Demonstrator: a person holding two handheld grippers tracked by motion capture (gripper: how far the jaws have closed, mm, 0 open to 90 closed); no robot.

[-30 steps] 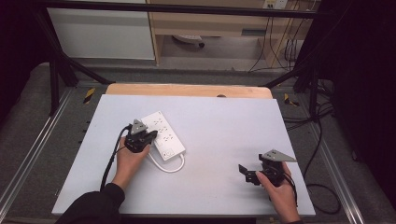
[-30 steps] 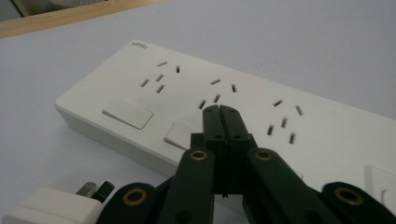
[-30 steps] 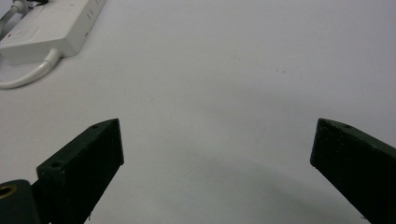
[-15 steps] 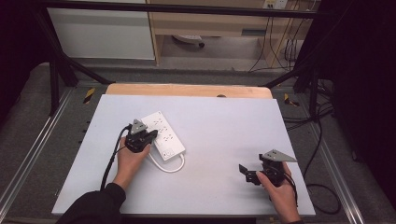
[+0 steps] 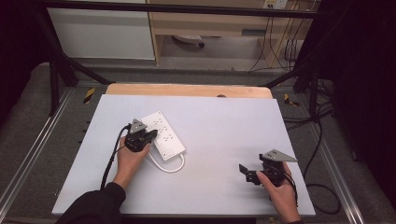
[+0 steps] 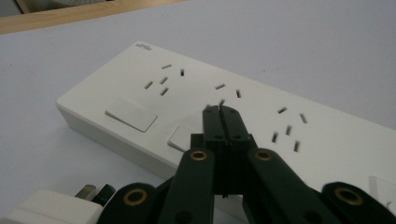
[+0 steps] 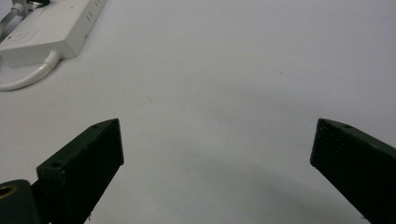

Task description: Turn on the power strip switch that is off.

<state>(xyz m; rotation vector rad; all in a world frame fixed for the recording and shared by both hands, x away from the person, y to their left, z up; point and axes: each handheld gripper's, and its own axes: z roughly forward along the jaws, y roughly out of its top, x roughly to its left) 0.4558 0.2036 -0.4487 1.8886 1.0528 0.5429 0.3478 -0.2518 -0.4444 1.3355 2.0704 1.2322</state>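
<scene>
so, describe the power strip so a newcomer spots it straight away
On the white table, look left of centre, by the left gripper. The power strip is a flat white bar lying diagonally, with rows of socket slots and a short white cord looping from its near end.

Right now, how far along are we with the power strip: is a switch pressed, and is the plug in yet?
Done: nothing clearly; whether a switch is pressed cannot be told. In hand: the left gripper, jaws shut, tips at the power strip by a rocker switch. Left: the plug lies loose beside the strip, and the right gripper hangs open over the bare table.
</scene>
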